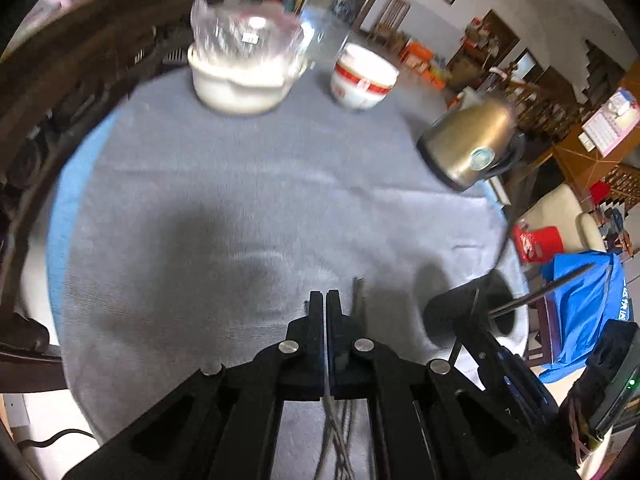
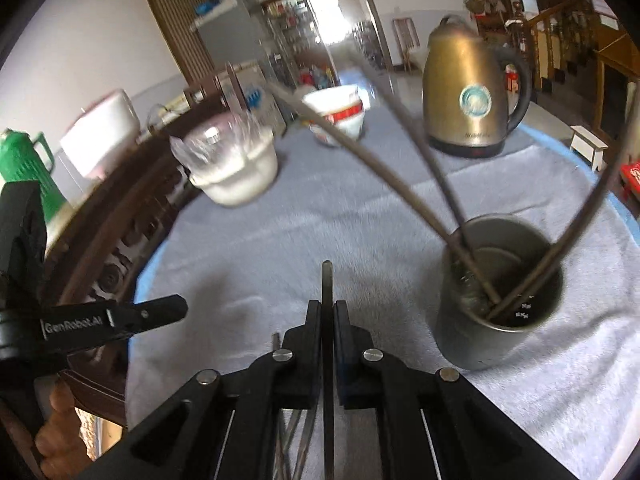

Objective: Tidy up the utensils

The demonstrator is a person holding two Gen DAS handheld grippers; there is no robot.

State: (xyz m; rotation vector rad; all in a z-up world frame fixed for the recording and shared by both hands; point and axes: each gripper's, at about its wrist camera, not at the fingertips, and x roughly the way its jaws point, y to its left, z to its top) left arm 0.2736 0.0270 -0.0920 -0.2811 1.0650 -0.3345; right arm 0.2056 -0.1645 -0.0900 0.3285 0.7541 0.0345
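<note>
My right gripper [image 2: 328, 308] is clamped on a dark chopstick [image 2: 327, 280] poking out past its tips. My left gripper [image 1: 324, 300] is pinched tight, seemingly on thin metal utensils [image 1: 334, 432], though blur hides them. Right of it stands the steel cup [image 2: 496, 292] holding three chopsticks [image 2: 440, 176], on the grey towel [image 2: 320, 232], with the gold kettle [image 2: 472, 96] beyond.

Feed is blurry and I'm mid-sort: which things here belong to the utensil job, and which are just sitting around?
For the job:
- metal cup holding chopsticks
- chopstick clamped in the right gripper
- thin utensil in the left gripper

Lying about:
- kettle
- red-banded bowl
- white pot
- green thermos
</note>
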